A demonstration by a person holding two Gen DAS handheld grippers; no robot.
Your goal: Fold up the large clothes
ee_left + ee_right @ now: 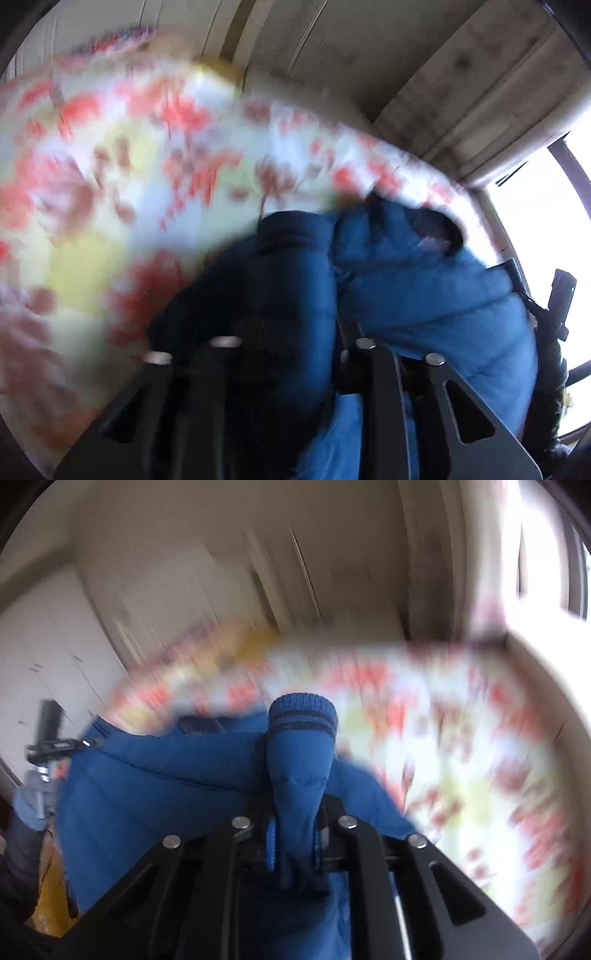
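A blue puffer jacket (pixel 424 295) hangs in the air above a floral bedsheet (pixel 110 166). My left gripper (pixel 295 332) is shut on a dark fold of the jacket; its fingertips are buried in the fabric. In the right wrist view my right gripper (pixel 295 823) is shut on the jacket's sleeve (pixel 299 775), whose ribbed cuff (pixel 303 716) sticks up past the jaws. The jacket body (pixel 147 794) spreads to the left. Both views are motion-blurred.
The floral sheet (pixel 461 757) covers a bed below. Pale wardrobe doors (pixel 74 646) and a wall stand behind. A bright window (pixel 535 203) is at the right. The other gripper and a gloved hand (pixel 33 805) show at the left edge.
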